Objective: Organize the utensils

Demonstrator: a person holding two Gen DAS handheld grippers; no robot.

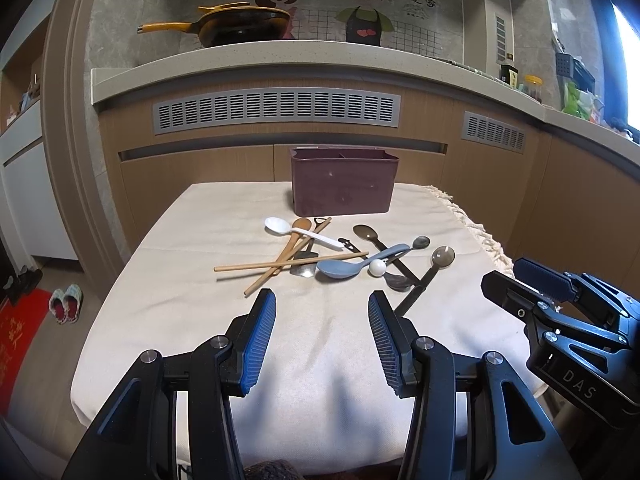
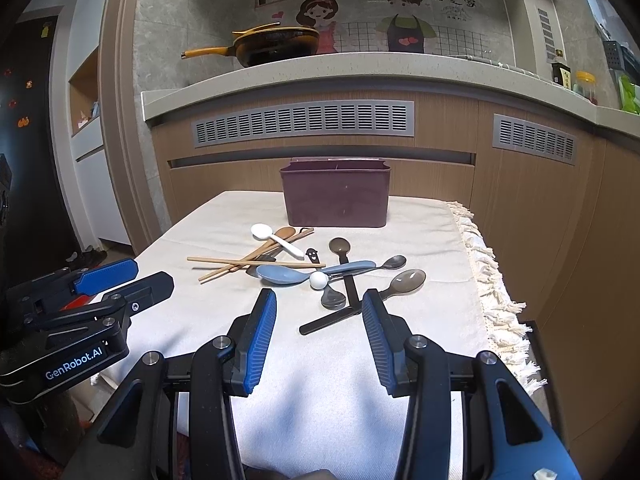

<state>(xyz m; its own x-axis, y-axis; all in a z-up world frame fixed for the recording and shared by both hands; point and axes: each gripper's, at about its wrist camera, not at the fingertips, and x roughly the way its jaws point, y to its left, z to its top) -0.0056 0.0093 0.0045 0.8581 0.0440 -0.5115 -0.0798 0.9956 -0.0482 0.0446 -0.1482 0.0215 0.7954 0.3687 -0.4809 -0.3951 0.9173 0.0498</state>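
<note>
A dark purple utensil holder (image 1: 344,186) (image 2: 336,194) stands at the far end of the cloth-covered table (image 1: 180,300). In front of it lies a pile of utensils: a white spoon (image 1: 280,226) (image 2: 264,232), wooden chopsticks (image 1: 288,264) (image 2: 248,261), a wooden spoon (image 1: 300,226), a blue-grey spoon (image 1: 340,269) (image 2: 280,273) and several dark spoons (image 1: 442,258) (image 2: 408,282). My left gripper (image 1: 322,300) is open and empty, just short of the pile. My right gripper (image 2: 319,300) is open and empty, above a dark spoon's handle (image 2: 332,320).
The kitchen counter (image 1: 280,56) with a yellow frying pan (image 1: 240,24) rises behind the table. The cloth's fringed edge (image 2: 496,280) runs down the right side. Slippers (image 1: 66,302) lie on the floor at left. Each gripper shows in the other's view (image 1: 560,304) (image 2: 80,300).
</note>
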